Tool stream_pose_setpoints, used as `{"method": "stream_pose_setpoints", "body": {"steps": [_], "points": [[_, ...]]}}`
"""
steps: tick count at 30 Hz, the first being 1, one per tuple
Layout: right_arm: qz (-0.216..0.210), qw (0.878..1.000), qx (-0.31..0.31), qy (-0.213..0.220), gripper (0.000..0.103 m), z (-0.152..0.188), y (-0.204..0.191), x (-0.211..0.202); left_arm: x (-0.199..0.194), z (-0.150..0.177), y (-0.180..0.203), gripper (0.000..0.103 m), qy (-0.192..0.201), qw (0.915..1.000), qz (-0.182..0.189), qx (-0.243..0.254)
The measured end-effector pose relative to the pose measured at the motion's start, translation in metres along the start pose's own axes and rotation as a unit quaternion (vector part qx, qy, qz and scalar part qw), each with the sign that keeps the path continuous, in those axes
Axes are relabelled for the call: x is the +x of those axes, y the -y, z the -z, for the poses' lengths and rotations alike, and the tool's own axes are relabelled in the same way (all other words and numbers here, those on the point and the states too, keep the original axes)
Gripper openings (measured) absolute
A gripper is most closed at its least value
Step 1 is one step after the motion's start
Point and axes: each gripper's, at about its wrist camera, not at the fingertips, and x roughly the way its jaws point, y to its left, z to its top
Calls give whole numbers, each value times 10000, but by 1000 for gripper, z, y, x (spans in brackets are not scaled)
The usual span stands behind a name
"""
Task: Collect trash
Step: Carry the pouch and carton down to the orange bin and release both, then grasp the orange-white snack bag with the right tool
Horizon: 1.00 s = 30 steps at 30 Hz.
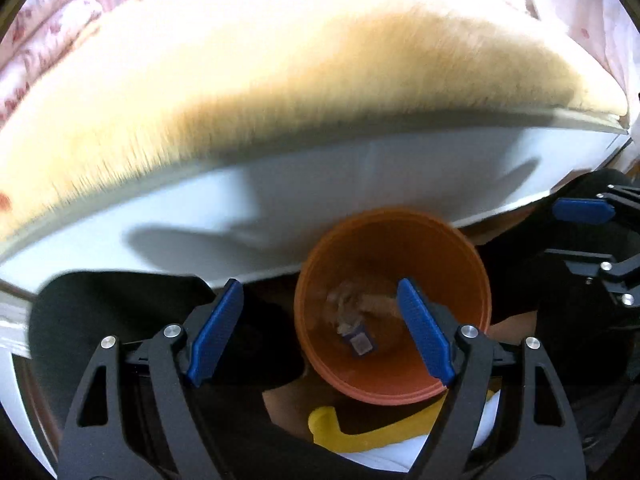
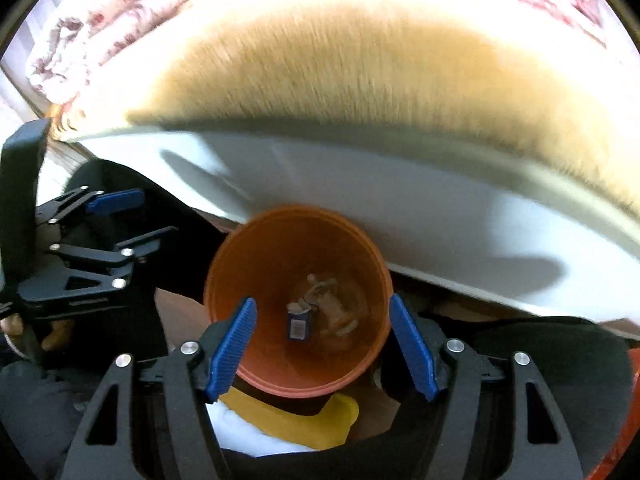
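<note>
An orange trash bin stands on the floor below both grippers; it also shows in the right wrist view. Inside it lie crumpled tan paper and a small blue packet. My left gripper is open and empty above the bin's left side. My right gripper is open and empty, straddling the bin's mouth from above. Each gripper shows at the other view's edge: the right one, the left one.
A bed with a cream fuzzy blanket and a white mattress side runs just behind the bin. A floral quilt lies at the back. A yellow-and-white object sits under the bin's near side. The person's dark trousers flank the bin.
</note>
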Motion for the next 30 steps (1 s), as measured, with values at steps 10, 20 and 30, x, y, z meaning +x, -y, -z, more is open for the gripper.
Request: {"method": "stream_pose_setpoints", "body": {"steps": [10, 20, 30], "points": [[-183, 9934, -432, 1047, 69, -46, -5, -89, -67, -41, 8, 86, 855, 9955, -368, 158], [302, 9785, -1231, 1628, 69, -141, -17, -100, -77, -98, -12, 86, 1268, 9897, -575, -338], [596, 9529, -2721, 1197, 85, -248, -44, -35, -54, -96, -38, 86, 1138, 9895, -572, -685]]}}
